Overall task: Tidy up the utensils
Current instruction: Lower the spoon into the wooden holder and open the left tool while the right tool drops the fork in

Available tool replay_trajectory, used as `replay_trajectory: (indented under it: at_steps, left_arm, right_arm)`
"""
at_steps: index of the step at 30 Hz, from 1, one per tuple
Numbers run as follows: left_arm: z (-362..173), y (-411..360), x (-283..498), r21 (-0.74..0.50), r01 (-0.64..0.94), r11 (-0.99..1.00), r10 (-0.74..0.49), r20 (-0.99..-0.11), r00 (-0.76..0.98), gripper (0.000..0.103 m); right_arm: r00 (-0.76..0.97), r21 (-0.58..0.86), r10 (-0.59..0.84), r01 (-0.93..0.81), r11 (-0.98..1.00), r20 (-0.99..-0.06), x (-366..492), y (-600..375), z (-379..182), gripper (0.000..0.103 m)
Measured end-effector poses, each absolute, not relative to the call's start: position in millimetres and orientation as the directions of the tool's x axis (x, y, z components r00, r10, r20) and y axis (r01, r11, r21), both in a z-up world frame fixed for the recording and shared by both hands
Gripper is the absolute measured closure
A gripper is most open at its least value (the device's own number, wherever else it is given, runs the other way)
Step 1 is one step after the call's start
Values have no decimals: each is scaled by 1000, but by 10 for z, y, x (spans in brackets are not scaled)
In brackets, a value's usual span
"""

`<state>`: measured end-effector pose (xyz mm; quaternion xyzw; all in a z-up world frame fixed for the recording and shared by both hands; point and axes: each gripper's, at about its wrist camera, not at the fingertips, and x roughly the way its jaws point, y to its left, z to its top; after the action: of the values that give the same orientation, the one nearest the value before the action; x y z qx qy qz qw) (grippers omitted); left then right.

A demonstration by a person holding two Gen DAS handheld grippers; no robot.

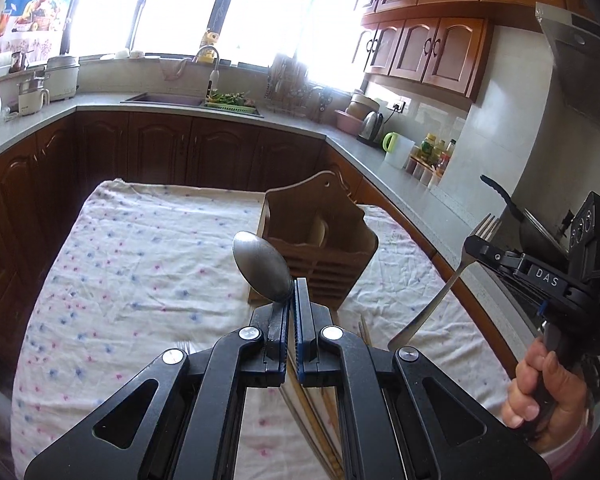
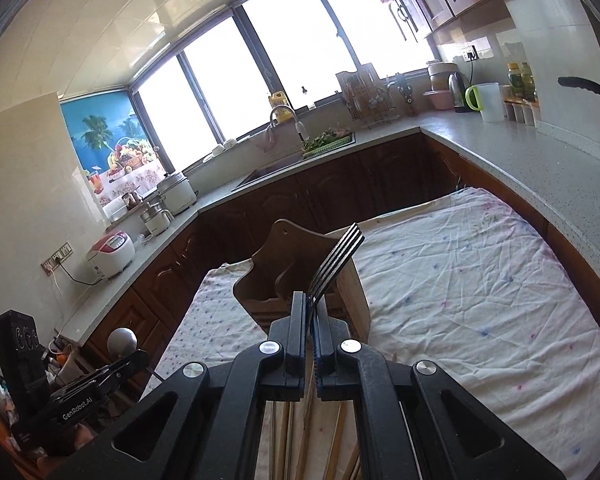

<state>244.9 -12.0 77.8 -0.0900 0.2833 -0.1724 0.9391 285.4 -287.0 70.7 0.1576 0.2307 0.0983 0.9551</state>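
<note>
Gripping a shiny metal spoon (image 1: 263, 266) by its neck, the left gripper (image 1: 291, 298) has its black jaws clamped together on it, the bowl standing up and tilted left above the fingertips. Just beyond it, the brown wooden utensil holder with a slatted front and divided compartments (image 1: 320, 240) stands upright on the table covered with a white cloth dotted with pink and blue flowers (image 1: 148, 264). The right gripper (image 2: 309, 312), seen from its own camera, is closed on a silver four-tined metal fork (image 2: 338, 258) near the base of the tines, which point up and to the right in front of the holder. Both utensils are held in the air, near the holder but outside it. Pale wooden chopsticks (image 1: 320, 432) lie on the cloth beneath the left gripper.
</note>
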Motion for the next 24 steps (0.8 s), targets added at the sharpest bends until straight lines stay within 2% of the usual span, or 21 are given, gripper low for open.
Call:
replay_trajectory:
  at_steps: [13, 18, 24]
  left_arm:
    - [1315, -195, 3307, -214, 272, 938, -336, -374, 865, 101]
    - [1178, -253, 3723, -213, 253, 944, -320, -388, 864, 101]
    - [782, -357, 4031, -200, 224, 954, -292, -447, 846, 101]
  right_arm:
    - [918, 296, 224, -126, 947, -328, 3650, -2811, 1060, 100]
    - [911, 244, 209, -126, 962, -355, 3954, -2714, 899, 100]
    - [884, 234, 206, -114, 966, -420, 4172, -2697, 545, 100]
